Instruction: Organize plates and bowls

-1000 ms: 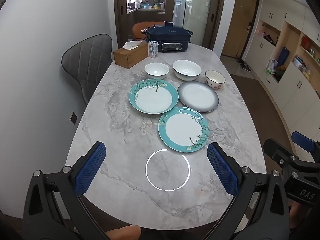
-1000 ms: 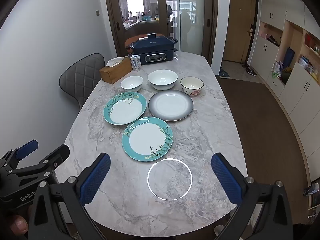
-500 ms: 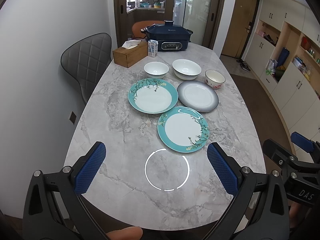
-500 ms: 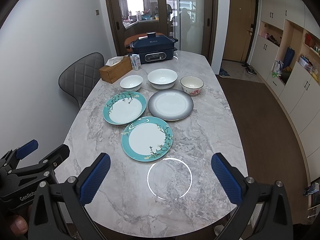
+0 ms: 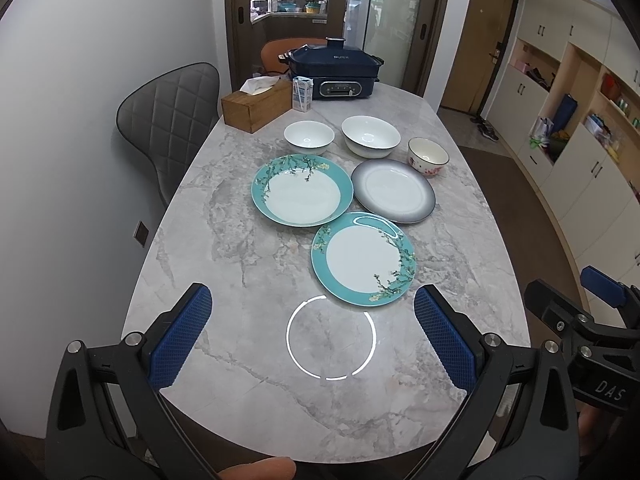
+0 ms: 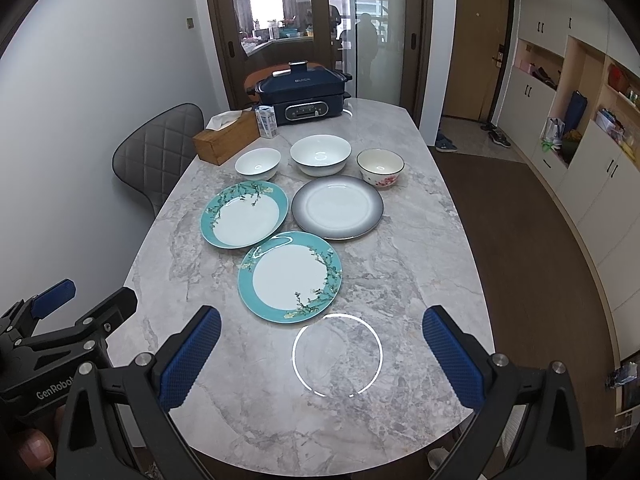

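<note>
In the left wrist view the left hand-held gripper (image 5: 313,336) is wide open with nothing in it, low in the frame over the bare front part of the grey tabletop (image 5: 224,248). The right hand-held gripper (image 6: 322,352) is wide open and empty too. In the middle of the frame lie two teal plates (image 5: 302,190) (image 5: 363,258) and a grey plate (image 5: 394,191), close together, and just behind them, higher in the frame, three bowls (image 5: 309,137) (image 5: 370,136) (image 5: 428,157) stand in a row.
</note>
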Available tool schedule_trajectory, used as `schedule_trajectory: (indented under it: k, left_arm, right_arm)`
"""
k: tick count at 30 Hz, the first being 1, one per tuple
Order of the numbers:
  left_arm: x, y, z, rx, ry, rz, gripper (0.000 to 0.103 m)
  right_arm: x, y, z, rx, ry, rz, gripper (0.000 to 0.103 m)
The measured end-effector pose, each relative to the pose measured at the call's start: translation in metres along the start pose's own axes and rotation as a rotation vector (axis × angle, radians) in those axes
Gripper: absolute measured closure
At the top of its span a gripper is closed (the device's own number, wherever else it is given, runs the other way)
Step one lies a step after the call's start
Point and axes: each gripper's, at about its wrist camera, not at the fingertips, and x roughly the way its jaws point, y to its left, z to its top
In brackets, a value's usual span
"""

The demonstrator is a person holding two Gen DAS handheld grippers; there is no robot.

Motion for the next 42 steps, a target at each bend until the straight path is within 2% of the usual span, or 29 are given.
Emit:
schedule_trajectory:
  k: [11, 22, 37, 42]
  left_arm:
    - [0.015, 0.011, 0.012, 0.013, 0.023, -0.022, 0.0]
    - [0.031, 0.032, 0.026, 0.029, 0.04, -0.058, 0.0]
    - [0.047, 0.054, 0.027, 0.027, 0.055, -0.069, 0.001]
    - [0.061, 0.052, 0.027, 0.034, 0.065, -0.087, 0.001]
  right_arm:
    - [0.009, -0.003, 0.004, 0.026, 0.012, -0.028, 0.0]
    - [0.018, 0.009, 0.011, 0.051, 0.023, -0.06, 0.0]
    - [0.025, 0.025, 0.009, 0.054, 0.037, -0.079, 0.0]
    - [0.036, 0.019, 0.006, 0.064, 0.057, -0.091, 0.0]
